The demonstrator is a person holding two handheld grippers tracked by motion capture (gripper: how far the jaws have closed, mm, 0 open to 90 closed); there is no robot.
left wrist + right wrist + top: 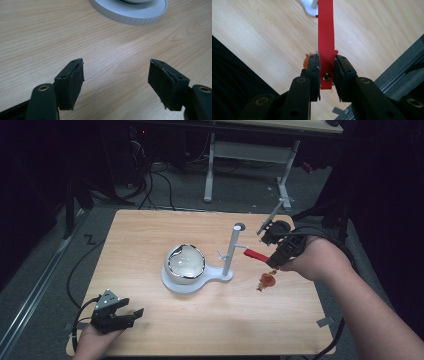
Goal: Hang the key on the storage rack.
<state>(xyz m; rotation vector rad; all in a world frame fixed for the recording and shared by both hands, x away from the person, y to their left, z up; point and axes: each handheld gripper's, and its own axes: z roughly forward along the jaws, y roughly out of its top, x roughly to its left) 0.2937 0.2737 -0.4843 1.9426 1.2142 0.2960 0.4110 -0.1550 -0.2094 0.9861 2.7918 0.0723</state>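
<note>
Red strap point(326, 37) clamped between right gripper point(326, 65) jaws, above table point(262, 37).

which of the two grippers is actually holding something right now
The right gripper, at the table's right side: its jaws clamp a red strip. The left gripper sits open with nothing between its jaws.

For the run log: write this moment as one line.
right hand-held gripper: shut on red strip, above table | left hand-held gripper: open, empty | strip points toward white stand

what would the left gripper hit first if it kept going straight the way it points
Probably the white ribbed base under the bowl; the left gripper is open, with bare table before that. Depth is hard to judge.
</note>
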